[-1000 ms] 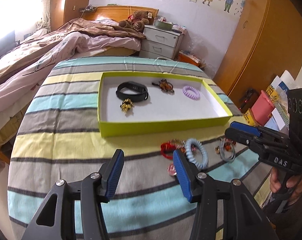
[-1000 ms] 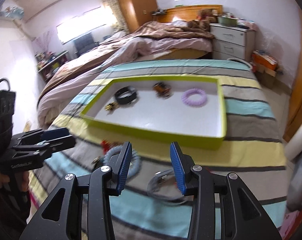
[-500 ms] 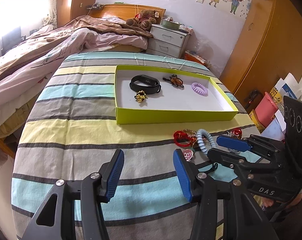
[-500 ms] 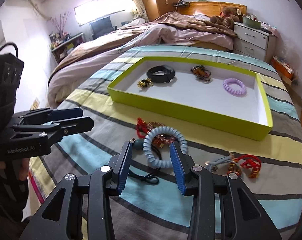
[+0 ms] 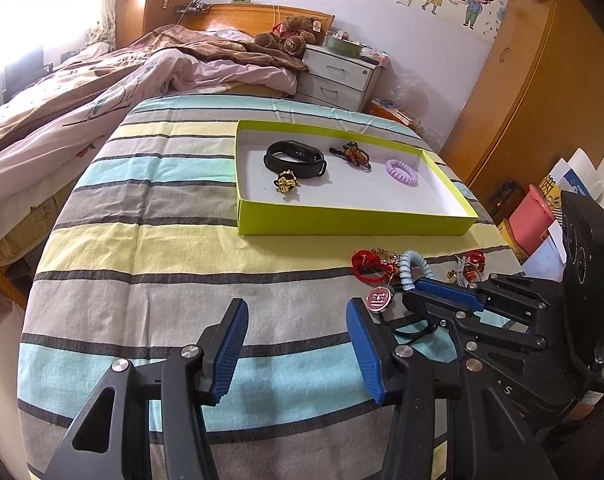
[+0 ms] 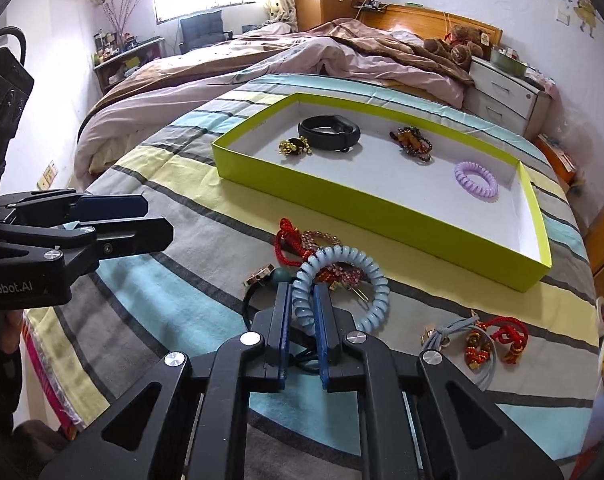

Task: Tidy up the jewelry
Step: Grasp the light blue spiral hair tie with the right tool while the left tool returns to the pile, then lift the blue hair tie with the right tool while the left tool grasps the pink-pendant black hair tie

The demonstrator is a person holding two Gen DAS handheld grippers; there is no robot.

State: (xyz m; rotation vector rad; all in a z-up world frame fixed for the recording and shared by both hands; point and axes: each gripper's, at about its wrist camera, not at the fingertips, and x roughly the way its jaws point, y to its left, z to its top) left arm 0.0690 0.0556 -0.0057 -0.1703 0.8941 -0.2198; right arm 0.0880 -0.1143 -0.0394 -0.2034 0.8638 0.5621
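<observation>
A lime-green tray (image 5: 358,226) (image 6: 382,204) lies on the striped table. It holds a black band (image 5: 294,153) (image 6: 329,131), a gold piece (image 5: 286,181), a brown beaded piece (image 6: 412,142) and a purple coil tie (image 5: 401,168) (image 6: 476,175). In front of it lie a red cord bracelet (image 6: 285,240), a pink disc charm (image 5: 379,298) and a red-and-grey bundle (image 6: 486,338). My right gripper (image 6: 303,312) is shut on the near rim of a light blue coil tie (image 6: 358,264) (image 5: 412,268). My left gripper (image 5: 295,354) is open and empty over the cloth.
A bed with rumpled covers (image 5: 101,92) runs along the left. A white nightstand (image 5: 338,78) and a wooden wardrobe (image 5: 542,100) stand beyond the table. Boxes and a pink container (image 5: 530,220) sit off the table's right edge.
My right gripper has moved down onto the jewelry pile and closed on the light blue coil tie. My left gripper stays open and has drawn back a little.
</observation>
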